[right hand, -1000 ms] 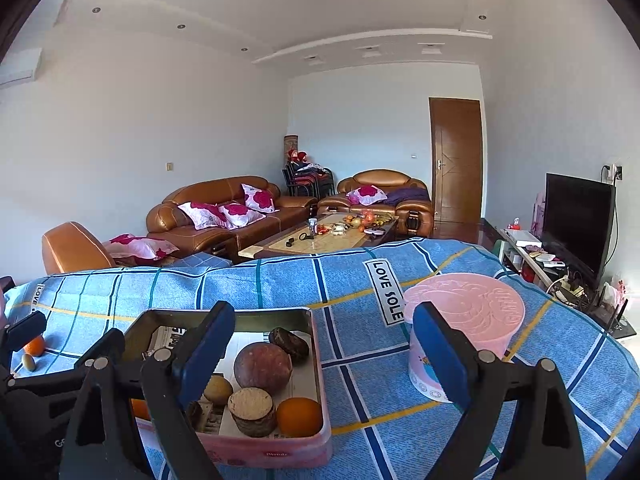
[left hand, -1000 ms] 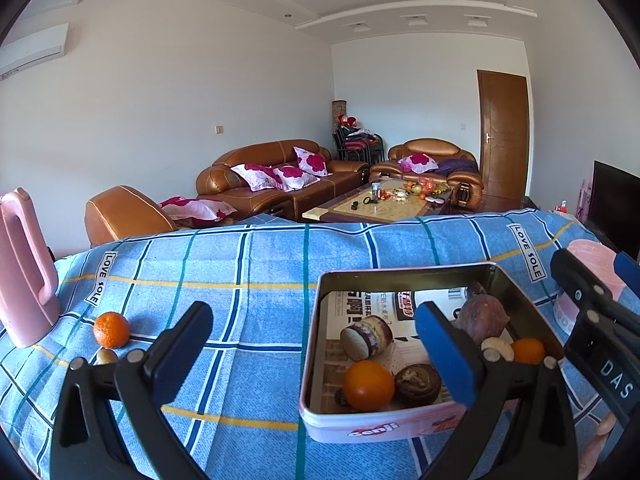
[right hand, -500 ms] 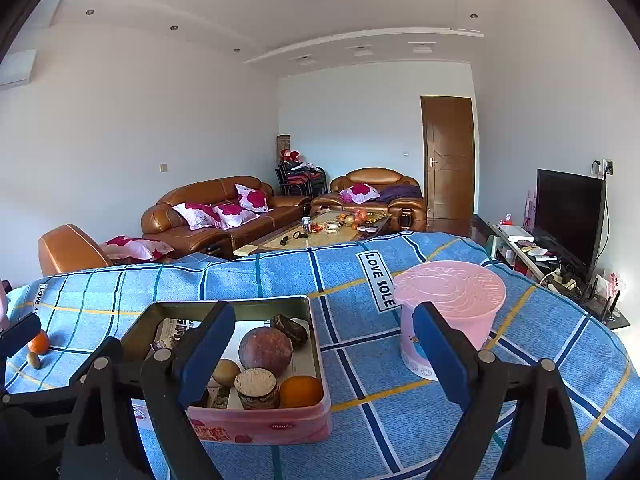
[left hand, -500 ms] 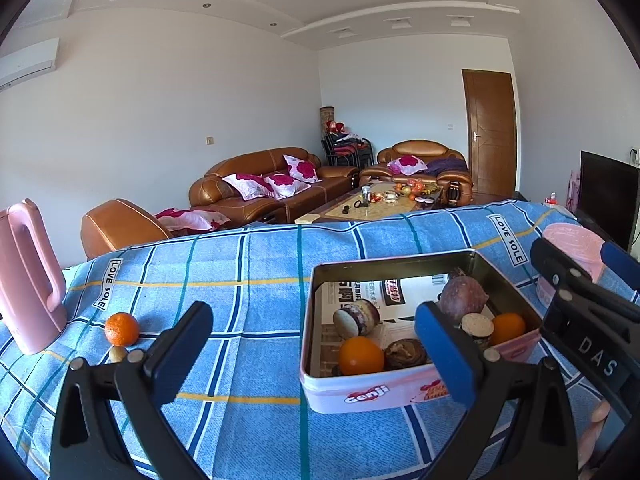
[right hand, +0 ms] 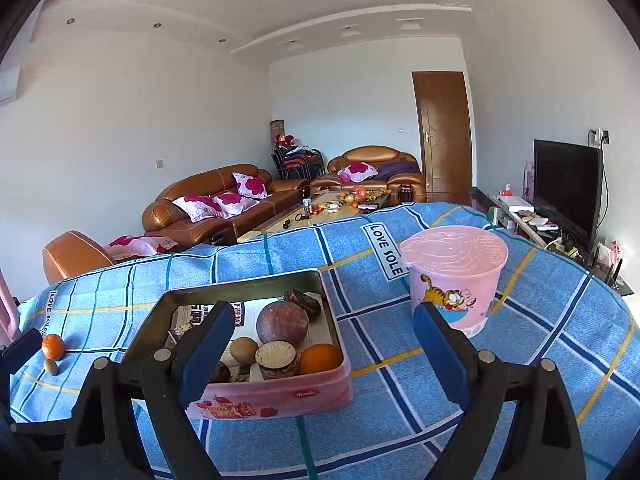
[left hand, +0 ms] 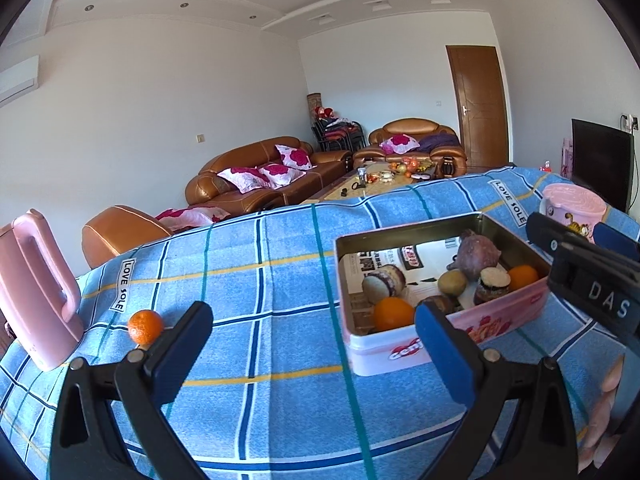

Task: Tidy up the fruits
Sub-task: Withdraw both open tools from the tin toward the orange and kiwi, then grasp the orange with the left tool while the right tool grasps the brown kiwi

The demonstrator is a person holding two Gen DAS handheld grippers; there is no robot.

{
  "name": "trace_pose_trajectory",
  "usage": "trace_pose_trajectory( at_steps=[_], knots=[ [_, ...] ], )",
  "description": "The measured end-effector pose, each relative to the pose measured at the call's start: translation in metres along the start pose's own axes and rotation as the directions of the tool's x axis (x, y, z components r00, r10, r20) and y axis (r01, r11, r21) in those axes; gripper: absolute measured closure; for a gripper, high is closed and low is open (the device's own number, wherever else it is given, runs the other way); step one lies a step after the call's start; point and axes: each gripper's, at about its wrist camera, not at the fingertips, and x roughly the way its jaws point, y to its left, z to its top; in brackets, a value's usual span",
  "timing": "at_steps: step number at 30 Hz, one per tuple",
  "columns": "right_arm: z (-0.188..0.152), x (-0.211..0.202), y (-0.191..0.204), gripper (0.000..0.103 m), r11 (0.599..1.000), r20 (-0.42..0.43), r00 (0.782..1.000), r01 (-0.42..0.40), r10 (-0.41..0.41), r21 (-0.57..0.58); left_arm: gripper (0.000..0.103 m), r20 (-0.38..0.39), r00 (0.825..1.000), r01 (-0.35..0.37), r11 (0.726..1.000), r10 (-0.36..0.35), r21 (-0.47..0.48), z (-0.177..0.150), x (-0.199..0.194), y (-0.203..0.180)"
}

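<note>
The left claw (left hand: 312, 342) is sliding sideways compared with a second ago, and the tin (left hand: 404, 354) is now sitting farther to the right in its view, tilted with the roll of the wrist. The right claw (right hand: 320, 336) is barely shifting; its view is rolling a touch, so the pink tub (right hand: 454, 276) is riding higher in the picture than before. Both claws are hanging wide, blue pads apart, nothing between them.

Counting now. In the tin: two oranges, one at the near-left corner (left hand: 392, 313) and one at the near-right (right hand: 321, 359); one big round purple-brown fruit (right hand: 282, 322); one small olive-brown oval fruit (right hand: 244, 350); one cut piece with a pale, grainy flat top (right hand: 277, 358); one dark lumpy piece at the far corner (right hand: 303, 302); one rounded piece with a pale cut face and purple ring (left hand: 384, 283). A further dark piece is peeking out behind the left claw's pad, too hidden to name. Outside the tin, on the bench: one small mandarin (left hand: 145, 326) and, just beside it, one tiny olive-coloured fruit (right hand: 51, 366).

The tin is rectangular with rounded corners, metal inside, pink printed walls, and printed paper lining the bottom. The bench is wearing a blue checked towelling cloth (left hand: 260, 280) with woven labels. The tub is smooth plastic, round and lidded, with a cartoon cat. One glossy pink jug with a loop handle (left hand: 34, 288) is standing at the far left.
</note>
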Motion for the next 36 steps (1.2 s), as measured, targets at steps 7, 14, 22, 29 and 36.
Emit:
trace_pose_trajectory(
  at_steps=[7, 14, 22, 29, 36],
  knots=[
    [-0.008, 0.000, 0.039, 0.011, 0.998, -0.025, 0.998, -0.052, 0.052, -0.020, 0.000, -0.047, 0.999, -0.026, 0.998, 0.023, -0.056, -0.010, 0.007, 0.043],
    [-0.017, 0.001, 0.087, 0.011, 0.992, -0.054, 0.993, -0.113, 0.110, -0.054, 0.000, -0.051, 0.993, -0.104, 0.994, 0.102, -0.039, -0.016, 0.012, 0.083],
    [-0.025, 0.007, 0.138, 0.011, 0.977, -0.091, 0.978, -0.195, 0.188, -0.087, 0.000, -0.077, 0.982, -0.178, 0.981, 0.172, -0.075, -0.022, 0.026, 0.140],
    [-0.032, 0.014, 0.176, 0.011, 0.962, -0.130, 0.961, -0.258, 0.245, -0.092, 0.000, -0.108, 0.974, -0.212, 0.968, 0.199, -0.132, -0.028, 0.033, 0.185],
    [-0.041, 0.019, 0.216, 0.011, 0.940, -0.178, 0.939, -0.318, 0.295, -0.122, 0.000, -0.187, 0.955, -0.267, 0.942, 0.230, -0.203, -0.037, 0.047, 0.234]
  ],
)
